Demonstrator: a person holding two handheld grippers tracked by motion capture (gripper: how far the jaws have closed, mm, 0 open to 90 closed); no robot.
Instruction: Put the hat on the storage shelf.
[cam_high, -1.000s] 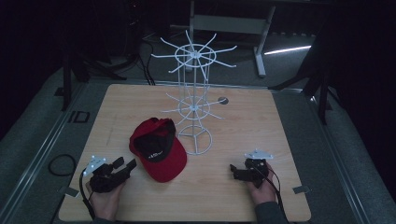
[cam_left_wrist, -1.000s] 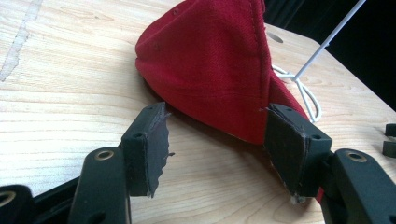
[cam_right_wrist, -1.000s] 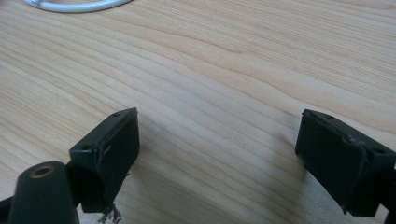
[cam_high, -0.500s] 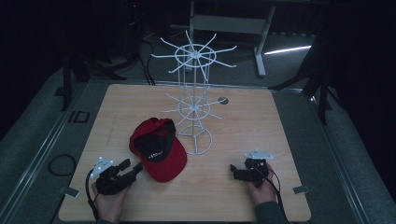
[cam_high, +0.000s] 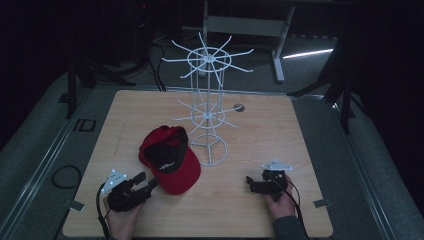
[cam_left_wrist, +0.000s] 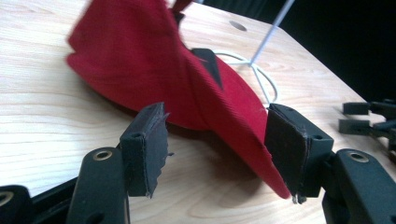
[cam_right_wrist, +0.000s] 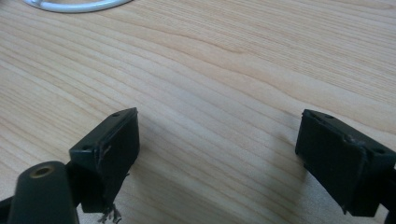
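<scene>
Jaws of the left gripper (cam_high: 150, 184) stand spread astride the brim of the red cap (cam_high: 170, 160), which lies toward 1 o'clock on the table (cam_high: 300, 150); right gripper (cam_high: 248, 183), likewise spread, rests well apart at 3 o'clock.

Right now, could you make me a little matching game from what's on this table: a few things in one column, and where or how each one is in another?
Things:
1. cap
2. rack
3. left gripper
4. right gripper

Places or states:
A. white wire, standing upright mid-table
B. open over bare wood, near the right front corner
C. red, lying on the table beside the ring-shaped base
D. open, jaws either side of the brim

Pairs: 1-C, 2-A, 3-D, 4-B
</scene>
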